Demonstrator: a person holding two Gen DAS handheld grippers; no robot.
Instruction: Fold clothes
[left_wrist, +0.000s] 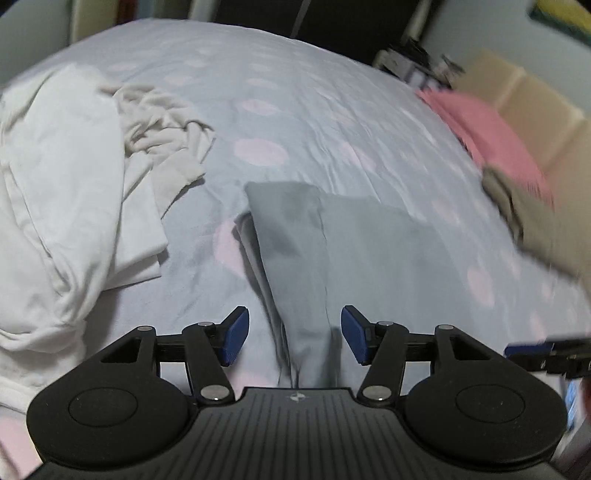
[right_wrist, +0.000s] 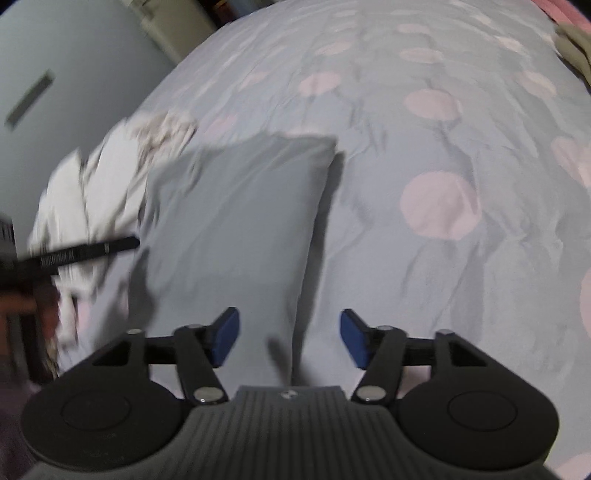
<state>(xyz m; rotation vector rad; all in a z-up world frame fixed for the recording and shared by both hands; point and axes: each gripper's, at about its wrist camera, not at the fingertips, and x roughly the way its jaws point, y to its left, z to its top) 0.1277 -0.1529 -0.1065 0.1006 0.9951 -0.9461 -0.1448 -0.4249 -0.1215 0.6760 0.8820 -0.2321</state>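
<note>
A grey folded garment (left_wrist: 295, 243) lies on the bed, running from its middle toward me. My left gripper (left_wrist: 294, 334) is open, its blue pads on either side of the garment's near end without pinching it. In the right wrist view the same grey garment (right_wrist: 229, 229) spreads ahead and left. My right gripper (right_wrist: 290, 338) is open above the garment's near right edge, nothing held. The right gripper's blue pad (left_wrist: 528, 349) shows at the left view's right edge, and the left gripper's black finger (right_wrist: 85, 251) at the right view's left edge.
The bed has a grey sheet with pink dots (left_wrist: 332, 122). A heap of white and cream clothes (left_wrist: 74, 184) lies on the left. A pink cloth (left_wrist: 491, 129) and a khaki garment (left_wrist: 535, 218) lie at the right, by a beige headboard (left_wrist: 535, 92). A pale wall (right_wrist: 74, 55) stands beyond the bed.
</note>
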